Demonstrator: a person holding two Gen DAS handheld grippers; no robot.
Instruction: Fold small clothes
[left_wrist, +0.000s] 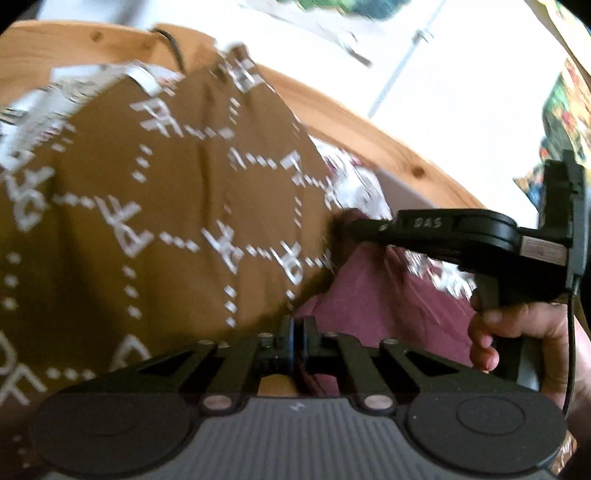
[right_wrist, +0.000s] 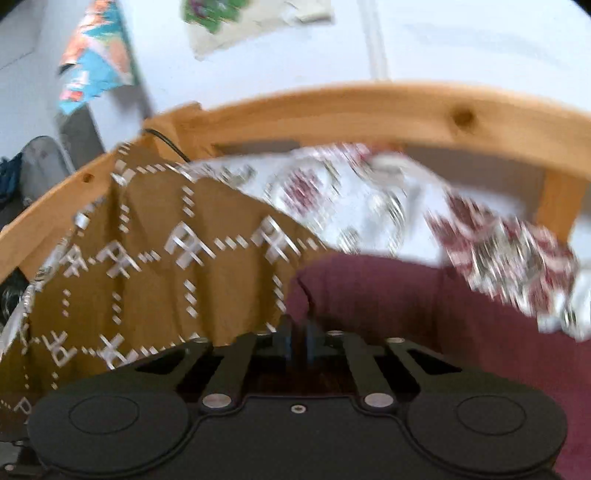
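Maroon garment (right_wrist: 406, 295) beside brown patterned cloth (left_wrist: 147, 203); knuckles (left_wrist: 517, 332) left-view only.

You face a pine bed frame (right_wrist: 369, 107) with knots in its rail. Beyond the frame rises a pale wall (right_wrist: 461, 40), brightly lit. Above the frame's left end hang a colourful poster (right_wrist: 98, 55) and a green-printed sheet (right_wrist: 240, 22), both blurred.
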